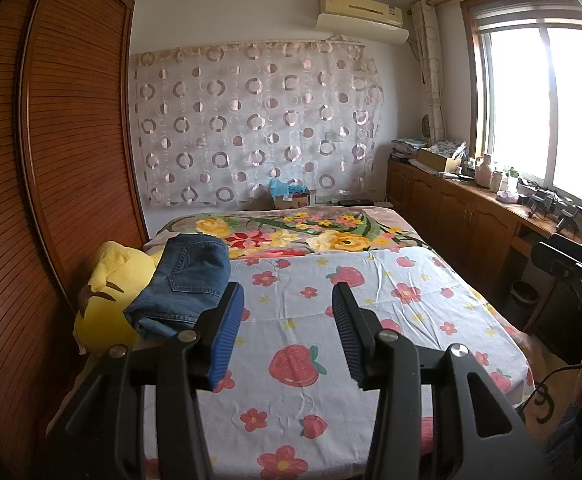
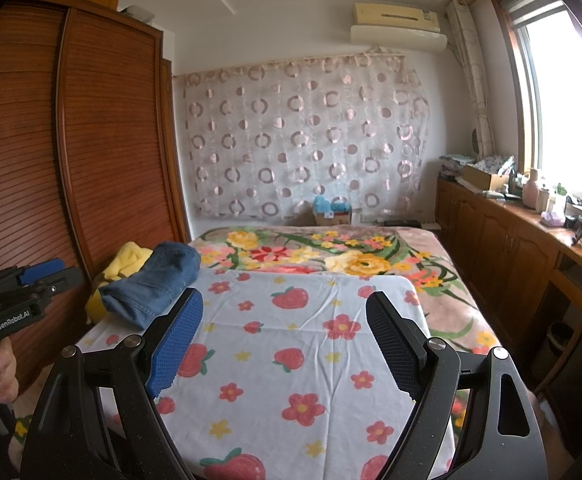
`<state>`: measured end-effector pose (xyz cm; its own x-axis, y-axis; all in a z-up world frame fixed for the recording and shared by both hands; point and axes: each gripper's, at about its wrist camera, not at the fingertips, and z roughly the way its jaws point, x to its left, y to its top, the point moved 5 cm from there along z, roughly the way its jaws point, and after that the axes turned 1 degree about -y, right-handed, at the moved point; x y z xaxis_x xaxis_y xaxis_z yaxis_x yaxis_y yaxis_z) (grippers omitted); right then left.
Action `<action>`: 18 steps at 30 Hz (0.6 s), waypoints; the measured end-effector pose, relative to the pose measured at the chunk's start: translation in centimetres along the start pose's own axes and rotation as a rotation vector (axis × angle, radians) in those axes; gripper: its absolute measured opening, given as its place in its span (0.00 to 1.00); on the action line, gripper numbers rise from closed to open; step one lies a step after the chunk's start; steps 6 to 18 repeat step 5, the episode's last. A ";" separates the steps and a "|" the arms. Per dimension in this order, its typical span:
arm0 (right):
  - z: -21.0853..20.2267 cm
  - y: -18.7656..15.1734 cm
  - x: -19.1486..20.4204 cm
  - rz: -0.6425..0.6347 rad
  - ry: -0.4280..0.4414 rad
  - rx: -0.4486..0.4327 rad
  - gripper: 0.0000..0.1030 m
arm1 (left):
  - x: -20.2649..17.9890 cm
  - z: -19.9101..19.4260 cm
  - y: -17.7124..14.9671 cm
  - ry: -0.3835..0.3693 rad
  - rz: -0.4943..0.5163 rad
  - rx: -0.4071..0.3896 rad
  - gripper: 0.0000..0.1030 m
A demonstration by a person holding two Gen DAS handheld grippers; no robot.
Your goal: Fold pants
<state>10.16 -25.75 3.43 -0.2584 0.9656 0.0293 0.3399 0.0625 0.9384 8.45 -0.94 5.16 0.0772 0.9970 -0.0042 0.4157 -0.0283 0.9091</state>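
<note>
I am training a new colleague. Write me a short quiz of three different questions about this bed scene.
1. True or false: the jeans already lie folded on the bed.
2. What does the folded pair lean against? A) yellow plush toy B) window C) air conditioner
3. Fill in: the left gripper and the right gripper both have ____ jaws, holding nothing.

Key: 1 true; 2 A; 3 open

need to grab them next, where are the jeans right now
The folded jeans lie at the bed's left edge in both wrist views, resting partly on a yellow plush toy beside the wooden wardrobe.
</note>
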 end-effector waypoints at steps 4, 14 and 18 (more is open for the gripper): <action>0.0 0.0 -0.1 0.000 0.000 -0.001 0.83 | 0.2 -0.1 0.0 0.000 -0.002 0.001 0.44; 0.0 0.0 0.0 0.000 0.001 0.000 0.83 | 0.2 -0.2 0.0 0.000 -0.002 0.002 0.44; 0.0 0.0 0.0 0.000 0.001 0.000 0.83 | 0.2 -0.2 0.0 0.000 -0.002 0.002 0.44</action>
